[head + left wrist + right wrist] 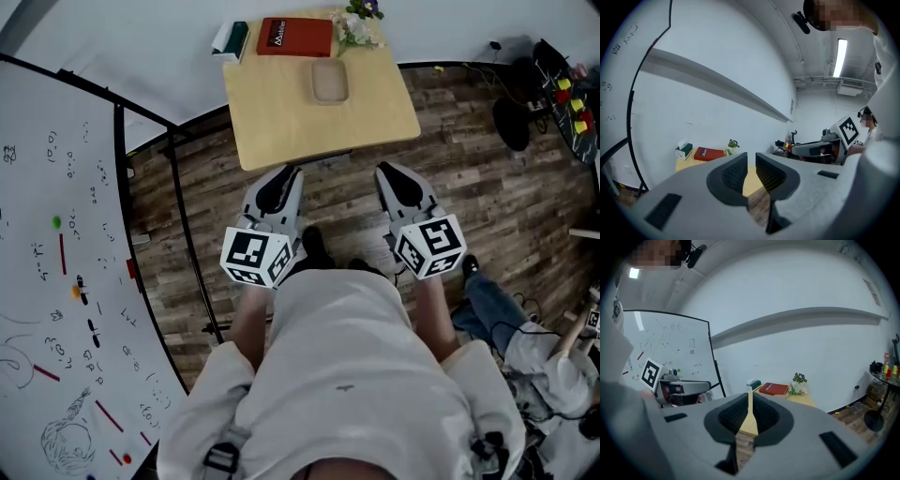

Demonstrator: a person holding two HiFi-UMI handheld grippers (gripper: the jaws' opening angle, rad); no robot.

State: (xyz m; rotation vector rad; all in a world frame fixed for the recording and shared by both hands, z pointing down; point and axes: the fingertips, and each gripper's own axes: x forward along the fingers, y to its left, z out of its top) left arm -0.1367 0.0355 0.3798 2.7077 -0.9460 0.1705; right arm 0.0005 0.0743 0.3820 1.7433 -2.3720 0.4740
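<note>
Table [281,122] just beyond left gripper [285,172] and right gripper [391,172], clear of jaws

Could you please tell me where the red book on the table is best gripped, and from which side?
Probably its near long edge, from the person's side: the red book lies flat, with the tissue box at its left end and the flowers at its right, so that edge is the open one.

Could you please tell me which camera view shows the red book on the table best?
The head view: it looks down on the red book, showing its whole cover at the table's far edge. In the left gripper view the book is small and slanted; the right gripper view shows the book likewise.
</note>
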